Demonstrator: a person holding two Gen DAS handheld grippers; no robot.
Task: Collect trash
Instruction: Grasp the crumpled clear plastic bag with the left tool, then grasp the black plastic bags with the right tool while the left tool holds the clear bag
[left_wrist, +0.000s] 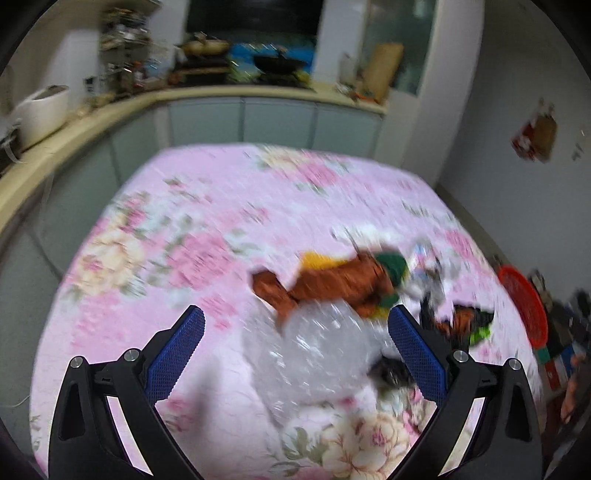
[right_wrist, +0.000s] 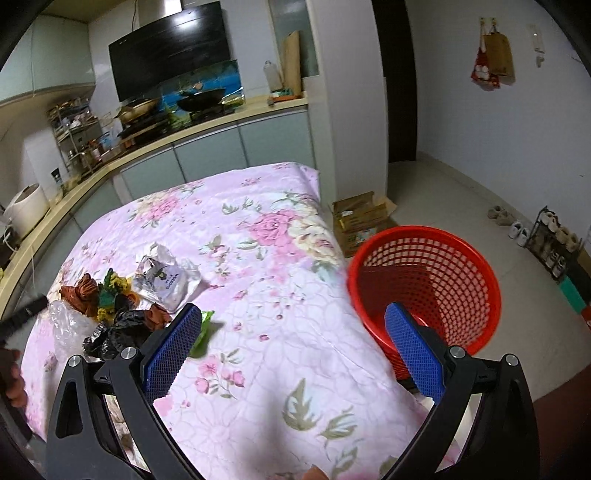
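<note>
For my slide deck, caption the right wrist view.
Open right gripper over floral tablecloth, between trash pile and red basket.

Home kitchen: range hood (right_wrist: 170, 48), wok (right_wrist: 201, 98) (on stove), countertop (right_wrist: 229, 120).

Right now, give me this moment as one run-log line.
left tongs: open over clear plastic wrap | right tongs: open, empty | red basket: beside table | wrappers: uncollected

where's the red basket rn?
In the right wrist view the red basket sits on the floor off the right edge of the floral-covered table, just behind the right gripper, near a cardboard box.
</note>
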